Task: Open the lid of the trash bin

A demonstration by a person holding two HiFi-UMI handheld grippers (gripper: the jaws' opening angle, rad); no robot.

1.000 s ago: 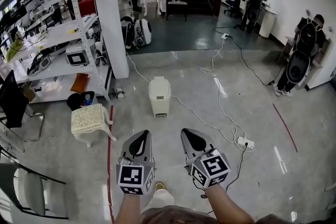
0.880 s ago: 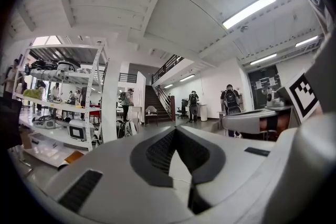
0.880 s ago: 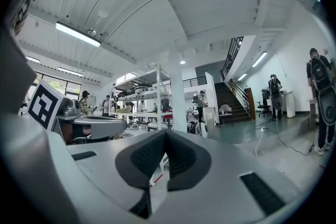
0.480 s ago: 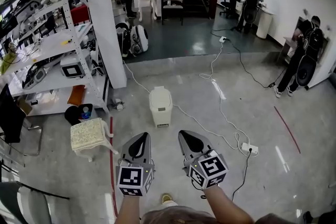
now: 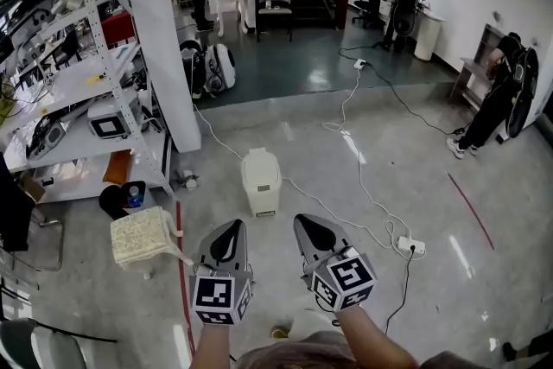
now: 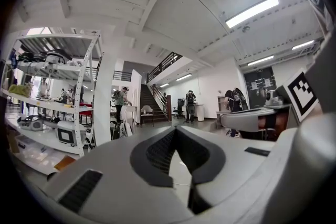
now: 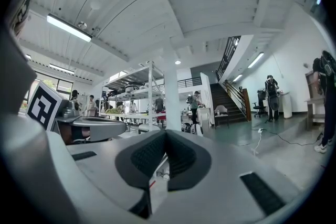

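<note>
Two tools, the left hand-held gripper [image 5: 232, 229] and the right hand-held gripper [image 5: 311, 225], are held side by side, jaws pressed together on nothing, well short of the small white plastic trash bin [image 5: 261, 184], its lid [image 5: 259, 160] down, on the glossy grey floor [image 5: 389, 160].

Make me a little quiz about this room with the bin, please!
1. True or false: the lid of the trash bin is open.
2. What do the left gripper and the right gripper hold? A) the lid B) the stool C) nothing
3. Fill the gap: in the head view, the cream stool stands to the ____ of the bin.

Key: 1 false, the lid is shut; 2 C, both are shut with nothing in them; 3 left.
</note>
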